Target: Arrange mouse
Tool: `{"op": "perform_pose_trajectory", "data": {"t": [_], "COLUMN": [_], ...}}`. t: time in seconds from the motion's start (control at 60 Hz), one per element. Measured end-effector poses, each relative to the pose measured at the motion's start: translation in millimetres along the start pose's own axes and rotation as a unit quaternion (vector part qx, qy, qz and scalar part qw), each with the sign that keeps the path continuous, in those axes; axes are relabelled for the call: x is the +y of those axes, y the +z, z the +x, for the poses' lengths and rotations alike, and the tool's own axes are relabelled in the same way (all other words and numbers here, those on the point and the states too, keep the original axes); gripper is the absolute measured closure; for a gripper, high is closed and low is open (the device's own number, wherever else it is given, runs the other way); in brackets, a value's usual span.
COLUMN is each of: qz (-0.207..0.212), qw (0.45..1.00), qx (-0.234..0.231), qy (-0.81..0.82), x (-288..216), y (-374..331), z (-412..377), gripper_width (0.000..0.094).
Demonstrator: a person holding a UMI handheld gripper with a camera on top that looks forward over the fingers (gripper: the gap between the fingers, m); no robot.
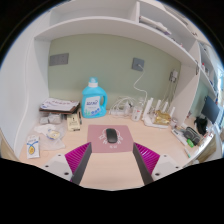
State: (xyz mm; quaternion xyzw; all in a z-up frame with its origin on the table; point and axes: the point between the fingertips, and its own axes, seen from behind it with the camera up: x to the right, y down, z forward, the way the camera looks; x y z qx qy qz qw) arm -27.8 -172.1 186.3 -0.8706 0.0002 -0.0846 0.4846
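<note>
Gripper view looks forward along my tongs (111,160), whose two fingers stand wide apart with nothing between them, their magenta pads (77,155) facing each other across a bare stretch of pale tabletop (110,172). Just ahead of the fingertips, roughly centred between them, lies a pink mouse mat (97,135) flat on the tabletop, and on it sits the dark mouse (112,134), resting on its own and untouched by my fingers. Beyond the mat, toward the back wall, a blue detergent bottle (93,99) with a white label stands upright. To the left of the bottle there is a low stack of papers or boxes (58,106), and nearer to me on that side a few small packets (48,131) lie scattered on the tabletop; I cannot tell what they are. To the right of the bottle, near the wall, a white router (152,111) stands with its antennas pointing up, with some white cables beside it. Farther right I see a cluster of small items and the edge of a dark screen (212,112). A white shelf (100,22) runs above the tabletop, and two wall sockets (137,64) are set in the greenish wall behind.
</note>
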Motion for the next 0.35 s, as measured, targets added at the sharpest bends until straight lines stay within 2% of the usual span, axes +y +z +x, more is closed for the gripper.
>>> {"op": "perform_pose_trajectory", "data": {"t": [0.35], "qz": [0.005], "qw": [1.000], "qx": [0.001], "qy": [-0.005], "x": [12], "y": [-27], "z": [-4], "gripper_width": [0.0091]}}
